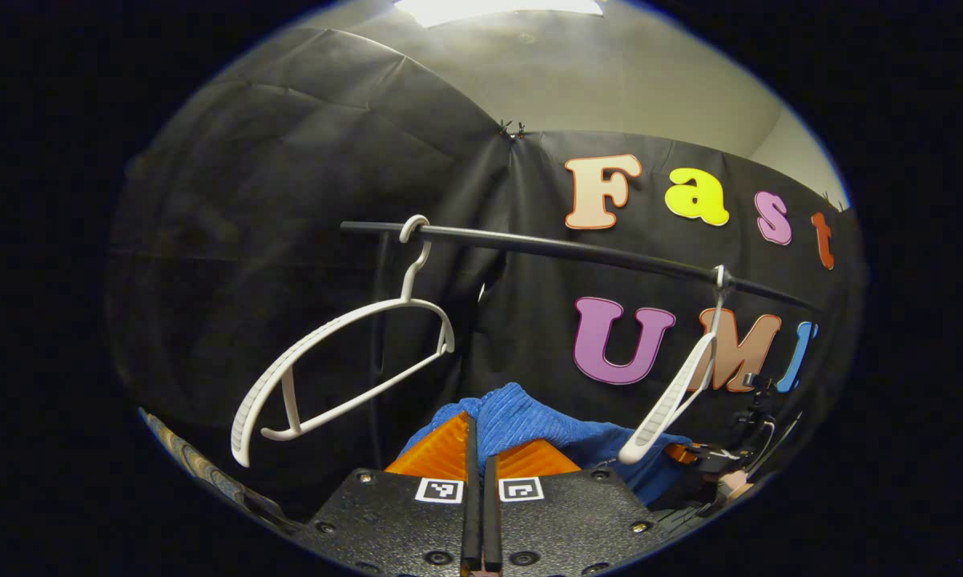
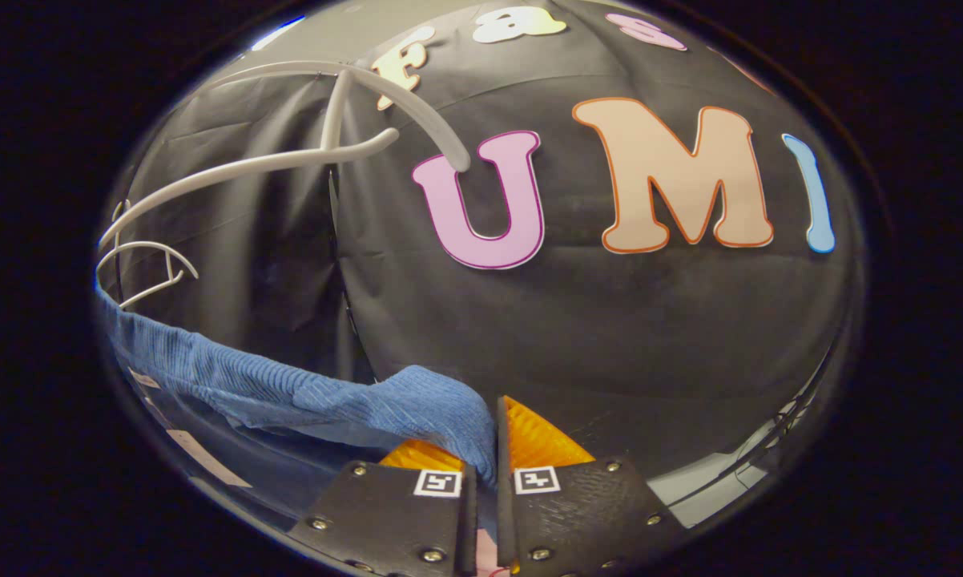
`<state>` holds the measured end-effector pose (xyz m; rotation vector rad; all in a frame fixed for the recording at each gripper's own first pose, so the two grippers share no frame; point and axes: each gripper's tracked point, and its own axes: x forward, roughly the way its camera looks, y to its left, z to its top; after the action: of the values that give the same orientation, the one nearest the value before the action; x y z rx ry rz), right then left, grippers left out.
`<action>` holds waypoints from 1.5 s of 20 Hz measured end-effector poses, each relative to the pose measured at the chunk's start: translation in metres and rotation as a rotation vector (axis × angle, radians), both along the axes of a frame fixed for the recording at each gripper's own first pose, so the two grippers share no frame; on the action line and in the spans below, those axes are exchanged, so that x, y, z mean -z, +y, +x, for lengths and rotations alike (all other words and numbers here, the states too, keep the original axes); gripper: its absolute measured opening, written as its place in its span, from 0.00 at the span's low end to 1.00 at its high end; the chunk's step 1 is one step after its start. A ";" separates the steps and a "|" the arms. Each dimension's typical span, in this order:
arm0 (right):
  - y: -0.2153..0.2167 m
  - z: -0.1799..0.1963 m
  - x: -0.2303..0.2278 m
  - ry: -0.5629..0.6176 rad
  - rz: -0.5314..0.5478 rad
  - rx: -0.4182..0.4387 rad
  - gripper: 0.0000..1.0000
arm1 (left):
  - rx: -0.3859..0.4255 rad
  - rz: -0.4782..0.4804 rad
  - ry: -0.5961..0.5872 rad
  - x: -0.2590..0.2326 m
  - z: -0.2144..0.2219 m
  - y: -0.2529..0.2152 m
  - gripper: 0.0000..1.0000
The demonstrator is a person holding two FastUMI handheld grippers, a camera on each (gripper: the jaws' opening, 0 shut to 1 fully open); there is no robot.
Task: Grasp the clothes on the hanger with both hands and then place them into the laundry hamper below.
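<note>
A blue ribbed garment [image 1: 529,417] bunches just past my left gripper [image 1: 477,429], whose fingers are shut on a fold of it. From there the cloth runs right toward my right gripper [image 1: 710,458], which shows farther off with a hand behind it. In the right gripper view the same garment [image 2: 273,385] stretches away to the left, and my right gripper [image 2: 493,437] is shut on its near end. A bare white hanger [image 1: 345,361] hangs tilted from the black rail [image 1: 578,250]. A second white hanger [image 1: 674,393] hangs off the rail further right, in front of the cloth.
The booth's black cloth wall [image 1: 289,200] stands close behind the rail. In the right gripper view one white hanger [image 2: 289,156] sits above and left of the fingers, and another [image 2: 149,268] is at the far left edge. A pale ceiling with a light [image 1: 497,8] is overhead.
</note>
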<state>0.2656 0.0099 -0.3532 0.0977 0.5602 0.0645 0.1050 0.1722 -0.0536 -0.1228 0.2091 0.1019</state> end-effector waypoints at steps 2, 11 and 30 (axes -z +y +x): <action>-0.006 -0.010 -0.003 0.005 -0.007 0.000 0.10 | -0.010 0.010 0.022 0.012 -0.008 0.003 0.02; -0.033 -0.056 -0.034 -0.016 -0.054 0.016 0.10 | 0.050 0.107 0.089 0.047 -0.035 -0.017 0.02; -0.007 -0.104 -0.142 -0.158 0.024 -0.031 0.10 | 0.556 0.111 0.086 0.088 -0.018 -0.214 0.02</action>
<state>0.1620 0.0027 -0.2115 0.1059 0.4036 0.1085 0.0873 -0.0419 -0.1415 0.0533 0.3162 -0.4350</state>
